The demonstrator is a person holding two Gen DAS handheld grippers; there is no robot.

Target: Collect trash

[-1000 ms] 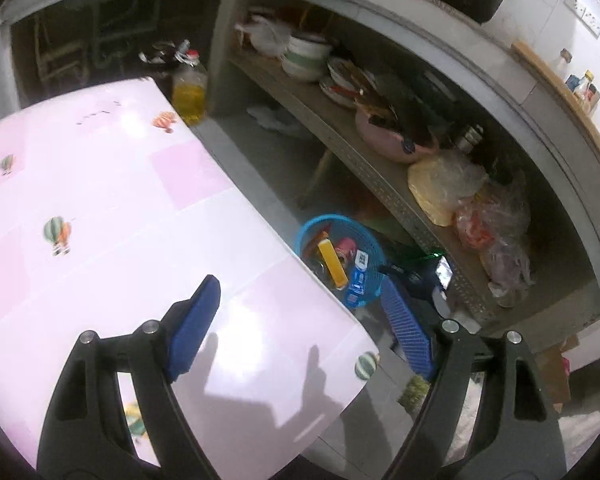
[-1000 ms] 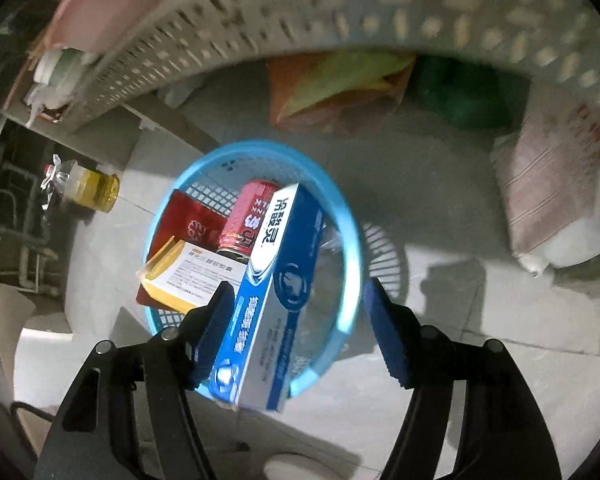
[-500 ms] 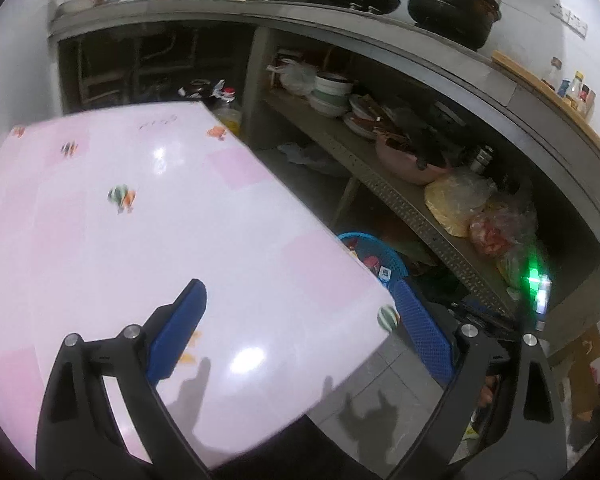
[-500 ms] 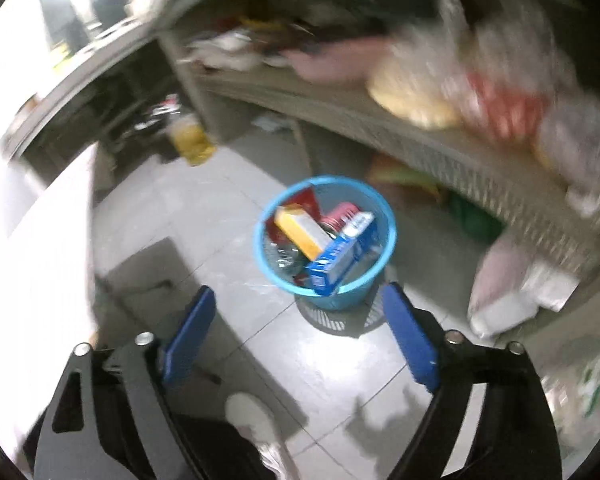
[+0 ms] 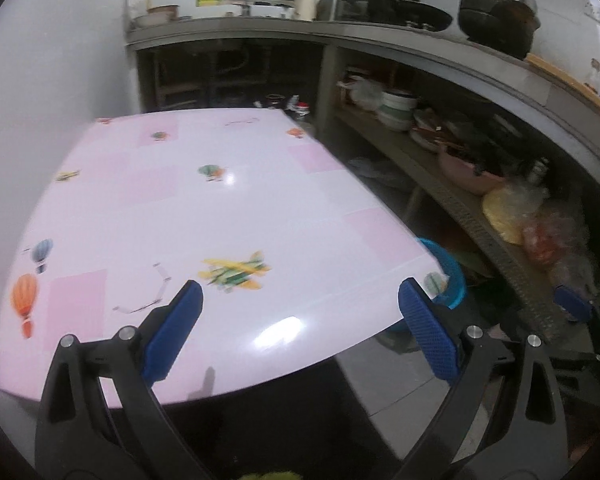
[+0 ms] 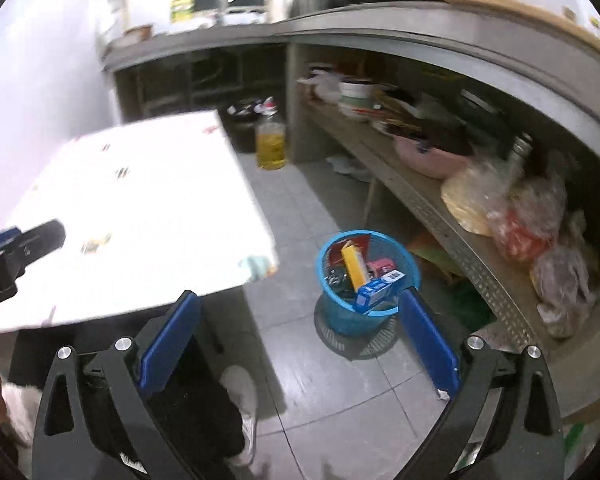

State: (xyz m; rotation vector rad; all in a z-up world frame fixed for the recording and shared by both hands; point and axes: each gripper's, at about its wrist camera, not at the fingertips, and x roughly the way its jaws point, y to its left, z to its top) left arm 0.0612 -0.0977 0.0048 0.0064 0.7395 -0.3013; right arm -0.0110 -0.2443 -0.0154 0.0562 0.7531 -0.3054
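Both tools (image 6: 298, 336) gape above basket (image 6: 367, 312).

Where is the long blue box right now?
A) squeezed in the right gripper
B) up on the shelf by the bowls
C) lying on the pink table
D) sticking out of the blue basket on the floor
D: the long blue box leans over the rim of the blue basket on the floor, and the right gripper is open with nothing in it.

Blue basket (image 5: 448, 276) mostly hidden behind table (image 5: 220, 208) edge; bagged shelf items (image 6: 520, 216) blurred, contents unreadable.
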